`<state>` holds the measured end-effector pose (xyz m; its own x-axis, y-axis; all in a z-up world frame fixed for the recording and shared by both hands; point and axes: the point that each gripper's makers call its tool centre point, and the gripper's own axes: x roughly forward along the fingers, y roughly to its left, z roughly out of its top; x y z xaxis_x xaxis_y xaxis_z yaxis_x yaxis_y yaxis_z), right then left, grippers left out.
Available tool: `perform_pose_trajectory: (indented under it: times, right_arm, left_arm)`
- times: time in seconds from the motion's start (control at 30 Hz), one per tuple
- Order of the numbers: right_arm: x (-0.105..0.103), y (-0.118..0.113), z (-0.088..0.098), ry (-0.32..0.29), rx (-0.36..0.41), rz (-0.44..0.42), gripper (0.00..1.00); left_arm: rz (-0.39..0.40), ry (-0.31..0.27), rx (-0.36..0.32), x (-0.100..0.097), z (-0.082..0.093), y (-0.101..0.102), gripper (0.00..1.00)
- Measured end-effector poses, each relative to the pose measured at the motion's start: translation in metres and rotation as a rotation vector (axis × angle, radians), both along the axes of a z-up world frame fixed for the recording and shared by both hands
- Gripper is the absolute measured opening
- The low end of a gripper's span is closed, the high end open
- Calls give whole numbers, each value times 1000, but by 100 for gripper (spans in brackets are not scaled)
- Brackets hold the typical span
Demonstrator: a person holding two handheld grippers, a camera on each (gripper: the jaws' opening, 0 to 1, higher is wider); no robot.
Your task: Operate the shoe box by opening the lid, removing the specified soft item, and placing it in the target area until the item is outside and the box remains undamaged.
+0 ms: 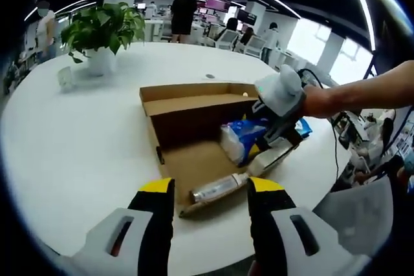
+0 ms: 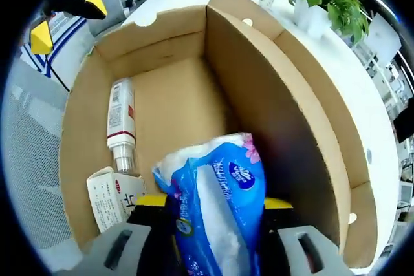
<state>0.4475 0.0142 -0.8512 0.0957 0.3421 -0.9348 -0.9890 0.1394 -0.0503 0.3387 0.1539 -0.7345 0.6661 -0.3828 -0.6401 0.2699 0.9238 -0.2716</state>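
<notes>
Plant (image 1: 103, 30): one, potted, on the white tabletop (image 1: 77, 140)
Left claw (image 1: 210, 192): spread, holding nothing
Box (image 1: 187, 111): one, brown cardboard, lid open
Bottle (image 1: 220, 189): one, lying inside
Tissue pack (image 2: 220, 218): one, blue, soft, inside box, pinched by right claw (image 2: 213, 208)

The blue tissue pack (image 2: 217, 214) covers the right tongs' (image 2: 213, 206) tips, and its lower end is cut off by the picture edge. The label text on the white bottle (image 2: 121, 127) is too small to read. The right tongs (image 1: 275, 135) hide part of the tissue pack (image 1: 242, 137) in the left gripper view.
</notes>
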Motion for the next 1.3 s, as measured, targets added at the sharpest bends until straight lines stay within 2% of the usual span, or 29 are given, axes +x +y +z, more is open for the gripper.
perform_pose_trajectory:
  times: [0.2,0.57,0.8,1.3]
  right_arm:
    - [-2,0,4,-30,-1,23,34]
    - [-7,6,22,-51,50,5,31]
    - [-14,12,51,-78,113,-23,31]
    - [-16,9,108,-149,226,-70,31]
  left_arm:
    - [11,1,-6,-3,-1,-9,46]
    - [24,-1,-6,-6,-3,-13,47]
    - [21,-11,12,-5,-9,-16,51]
    - [12,-30,3,-9,-12,-38,51]
